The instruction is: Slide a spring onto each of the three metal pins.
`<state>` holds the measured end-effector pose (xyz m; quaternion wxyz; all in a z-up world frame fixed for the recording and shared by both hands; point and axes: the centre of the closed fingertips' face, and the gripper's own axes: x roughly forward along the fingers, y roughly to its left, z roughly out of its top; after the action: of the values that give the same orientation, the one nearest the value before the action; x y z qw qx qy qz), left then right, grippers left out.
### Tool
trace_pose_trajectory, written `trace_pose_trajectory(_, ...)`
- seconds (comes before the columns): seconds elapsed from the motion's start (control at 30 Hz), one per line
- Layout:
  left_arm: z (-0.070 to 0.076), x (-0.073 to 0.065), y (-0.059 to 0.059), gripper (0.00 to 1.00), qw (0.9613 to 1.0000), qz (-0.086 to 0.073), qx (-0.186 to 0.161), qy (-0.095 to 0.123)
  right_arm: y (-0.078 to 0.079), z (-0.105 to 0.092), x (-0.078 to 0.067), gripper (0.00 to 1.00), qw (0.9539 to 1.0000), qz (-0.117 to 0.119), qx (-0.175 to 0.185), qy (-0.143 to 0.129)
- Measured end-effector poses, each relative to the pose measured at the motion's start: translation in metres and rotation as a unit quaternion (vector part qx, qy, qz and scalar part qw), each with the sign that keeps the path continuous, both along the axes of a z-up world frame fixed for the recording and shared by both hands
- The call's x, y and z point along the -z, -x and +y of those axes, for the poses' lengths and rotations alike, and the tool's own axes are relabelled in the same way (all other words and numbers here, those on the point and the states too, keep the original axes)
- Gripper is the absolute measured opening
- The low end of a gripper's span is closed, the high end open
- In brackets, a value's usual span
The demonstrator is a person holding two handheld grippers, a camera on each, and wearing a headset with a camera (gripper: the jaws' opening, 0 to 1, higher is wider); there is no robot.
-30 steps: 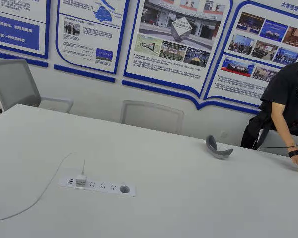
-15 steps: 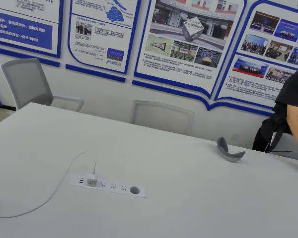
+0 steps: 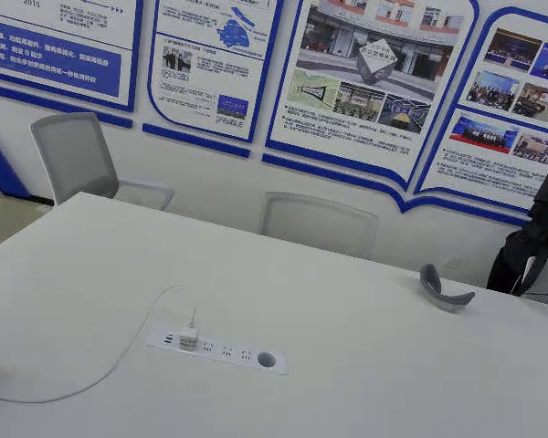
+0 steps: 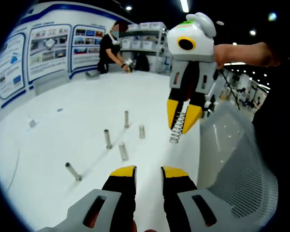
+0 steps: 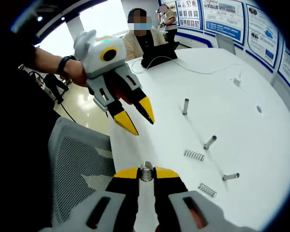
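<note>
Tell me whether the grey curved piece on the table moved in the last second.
No. The grey curved piece keeps its spacing from the power strip; the camera turned.

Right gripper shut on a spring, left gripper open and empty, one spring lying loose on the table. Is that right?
Not one: the right gripper view shows two loose springs on the table. The right gripper is shut on a held spring; the left gripper is open and empty.

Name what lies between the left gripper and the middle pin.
A loose spring lies on the table there, seen in the left gripper view.
</note>
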<state>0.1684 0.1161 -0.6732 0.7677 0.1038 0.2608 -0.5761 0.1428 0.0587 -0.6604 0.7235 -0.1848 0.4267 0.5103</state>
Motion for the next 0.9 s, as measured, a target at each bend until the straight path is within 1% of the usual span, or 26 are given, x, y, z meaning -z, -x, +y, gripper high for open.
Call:
trace_pose_trajectory(0.2, 0.015, 0.004, -0.014, 0.26, 0.9992, 0.003, -0.039, 0.001, -0.014, -0.002, 0.004, 0.12, 0.9999, 0.001, 0.009, 0.004)
trace_pose_trajectory(0.33, 0.027, 0.007, -0.023, 0.27, 0.9980, 0.003, -0.063, -0.001, -0.023, -0.002, 0.006, 0.12, 0.9999, 0.002, 0.011, 0.008)
trace_pose_trajectory(0.37, 0.029, 0.008, -0.025, 0.28, 0.9976, 0.005, -0.069, -0.001, -0.024, -0.002, 0.007, 0.12, 0.9999, 0.003, 0.010, 0.010)
trace_pose_trajectory(0.4, 0.031, 0.008, -0.026, 0.28, 0.9971, 0.010, -0.075, 0.001, -0.025, -0.002, 0.009, 0.12, 0.9999, 0.005, 0.008, 0.012)
trace_pose_trajectory(0.47, 0.038, 0.011, -0.031, 0.30, 0.9960, 0.004, -0.089, -0.006, -0.030, -0.001, 0.011, 0.12, 0.9999, 0.005, 0.007, 0.014)
trace_pose_trajectory(0.53, 0.043, 0.014, -0.034, 0.31, 0.9951, 0.005, -0.098, -0.008, -0.033, -0.001, 0.014, 0.12, 0.9998, 0.007, 0.008, 0.014)
trace_pose_trajectory(0.57, 0.047, 0.016, -0.037, 0.32, 0.9938, 0.008, -0.111, -0.008, -0.036, 0.000, 0.014, 0.12, 0.9998, 0.008, 0.009, 0.014)
trace_pose_trajectory(0.63, 0.053, 0.019, -0.040, 0.34, 0.9925, 0.011, -0.121, -0.010, -0.039, 0.002, 0.015, 0.12, 0.9998, 0.008, 0.008, 0.014)
trace_pose_trajectory(0.73, 0.060, 0.023, -0.043, 0.38, 0.9907, 0.015, -0.135, -0.013, -0.044, 0.005, 0.017, 0.12, 0.9998, 0.009, 0.006, 0.014)
trace_pose_trajectory(0.9, 0.071, 0.027, -0.049, 0.41, 0.9882, 0.017, -0.151, -0.015, -0.053, 0.011, 0.019, 0.12, 0.9998, 0.011, -0.003, 0.018)
